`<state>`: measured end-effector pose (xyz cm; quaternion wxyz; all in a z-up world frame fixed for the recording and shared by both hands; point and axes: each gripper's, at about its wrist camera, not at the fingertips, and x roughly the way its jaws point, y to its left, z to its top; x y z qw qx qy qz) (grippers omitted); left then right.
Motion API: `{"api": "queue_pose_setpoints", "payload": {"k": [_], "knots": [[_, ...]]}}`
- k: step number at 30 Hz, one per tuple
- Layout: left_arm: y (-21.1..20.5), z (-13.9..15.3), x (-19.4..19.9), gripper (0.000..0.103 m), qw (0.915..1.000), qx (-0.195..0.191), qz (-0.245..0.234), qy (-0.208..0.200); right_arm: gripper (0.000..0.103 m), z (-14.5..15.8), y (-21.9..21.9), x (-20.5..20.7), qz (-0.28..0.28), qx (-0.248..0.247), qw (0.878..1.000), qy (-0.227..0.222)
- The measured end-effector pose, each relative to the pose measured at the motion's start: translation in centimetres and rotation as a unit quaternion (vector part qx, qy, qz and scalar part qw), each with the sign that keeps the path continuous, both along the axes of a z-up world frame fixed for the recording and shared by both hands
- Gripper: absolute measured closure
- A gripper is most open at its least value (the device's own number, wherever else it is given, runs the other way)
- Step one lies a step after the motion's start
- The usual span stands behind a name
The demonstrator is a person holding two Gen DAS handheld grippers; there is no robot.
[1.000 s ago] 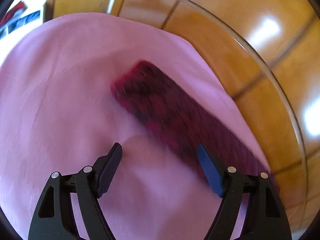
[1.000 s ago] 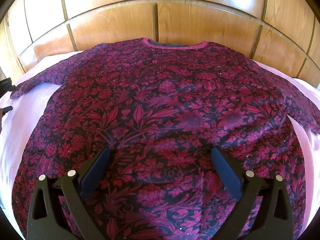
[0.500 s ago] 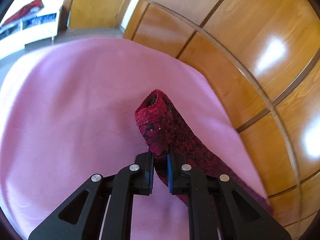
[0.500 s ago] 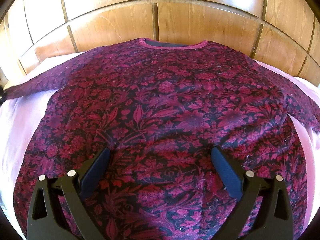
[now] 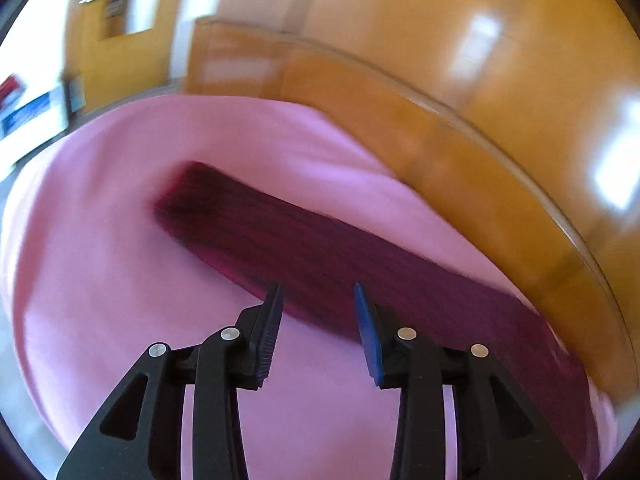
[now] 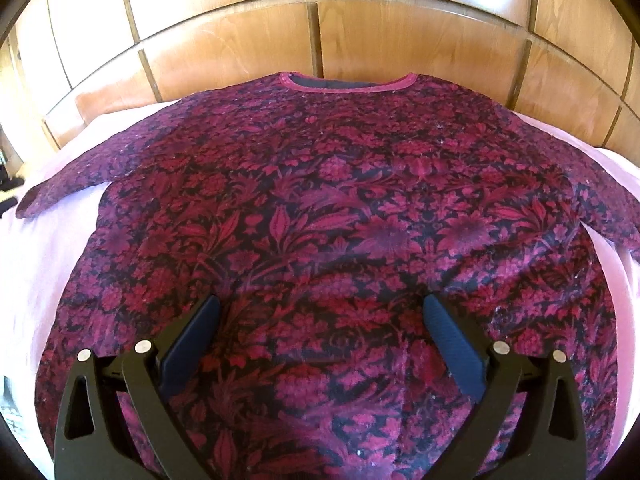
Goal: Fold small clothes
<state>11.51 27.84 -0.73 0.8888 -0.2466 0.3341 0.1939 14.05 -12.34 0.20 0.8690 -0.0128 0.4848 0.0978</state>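
Observation:
A dark red flowered long-sleeved top (image 6: 320,220) lies spread flat on a pink sheet (image 6: 36,272), neckline toward the wooden headboard. Its left sleeve (image 5: 304,248) stretches out straight across the sheet in the blurred left wrist view. My left gripper (image 5: 318,300) hovers above that sleeve, back from the cuff; its jaws are opening and nothing is between them. My right gripper (image 6: 320,312) hangs wide open over the lower middle of the top, holding nothing. The right sleeve (image 6: 600,208) lies out to the side.
A panelled wooden headboard (image 6: 312,28) runs along the far edge of the bed. In the left wrist view a wooden wall (image 5: 500,60) and a door (image 5: 116,32) stand beyond the sheet (image 5: 120,300), with a white shelf unit (image 5: 32,116) at far left.
The left gripper closed on the sleeve's cuff, pulled it out straight, then let go and drew back and up. The sleeve now lies flat. The right gripper has not moved.

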Motion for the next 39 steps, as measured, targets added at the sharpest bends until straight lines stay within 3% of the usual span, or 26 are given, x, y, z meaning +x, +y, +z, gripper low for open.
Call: {"api": "queue_pose_setpoints", "payload": {"k": [2,5,7,9,12,14,18,25,29,31,32,33,36,39], "knots": [[-4.6,0.3,-0.6,0.068,0.998,0.001,-0.063,-0.008,0.002,0.1,-0.3,-0.8,0.009,0.005,1.0,0.001],[-12.2,0.0,-1.6,0.068,0.9861,0.002,-0.166,-0.013,0.002,0.5,-1.6,-2.2,0.018,0.034,0.999,0.006],[-17.0,-1.0,-2.3,0.068,0.9734,0.008,-0.229,-0.004,0.008,1.1,-3.4,-3.2,0.02,0.068,0.997,0.009],[-20.8,-2.2,-3.2,0.068,0.9617,0.026,-0.273,0.008,0.03,1.9,-6.0,-3.9,0.004,0.112,0.994,0.013],[-24.0,-4.0,-3.8,0.068,0.9497,0.04,-0.309,0.035,0.035,3.0,-12.1,-4.3,-0.068,0.191,0.979,0.017],[-24.9,-4.9,-4.2,0.068,0.9474,0.052,-0.312,0.048,0.037,3.6,-17.7,-4.6,-0.142,0.222,0.965,-0.002],[-24.6,-6.3,-4.1,0.064,0.9498,0.044,-0.305,0.053,0.047,3.8,-29.0,-4.9,-0.294,0.268,0.917,-0.029],[-24.1,-6.8,-3.9,0.063,0.9527,0.03,-0.299,0.046,0.049,2.1,-42.0,-3.5,-0.453,0.313,0.833,-0.053],[-24.2,-7.0,-3.7,0.063,0.9528,0.032,-0.298,0.046,0.05,0.6,-44.3,-1.9,-0.486,0.319,0.812,-0.042],[-24.2,-7.1,-3.7,0.062,0.9526,0.034,-0.299,0.047,0.058,-0.2,-44.8,-1.3,-0.497,0.324,0.804,-0.032],[-24.2,-7.1,-3.7,0.062,0.9525,0.035,-0.299,0.047,0.08,-0.4,-45.1,-1.0,-0.504,0.314,0.804,-0.028],[-24.3,-7.0,-3.7,0.062,0.9523,0.036,-0.299,0.047,0.09,-0.3,-45.3,-1.1,-0.515,0.295,0.804,-0.025],[-24.2,-7.1,-3.7,0.062,0.9523,0.035,-0.3,0.046,0.094,0.0,-46.7,-1.2,-0.534,0.263,0.803,-0.023],[-24.1,-7.2,-3.7,0.062,0.9523,0.032,-0.3,0.045,0.094,1.7,-46.5,-1.0,-0.526,0.225,0.82,-0.025]]}}
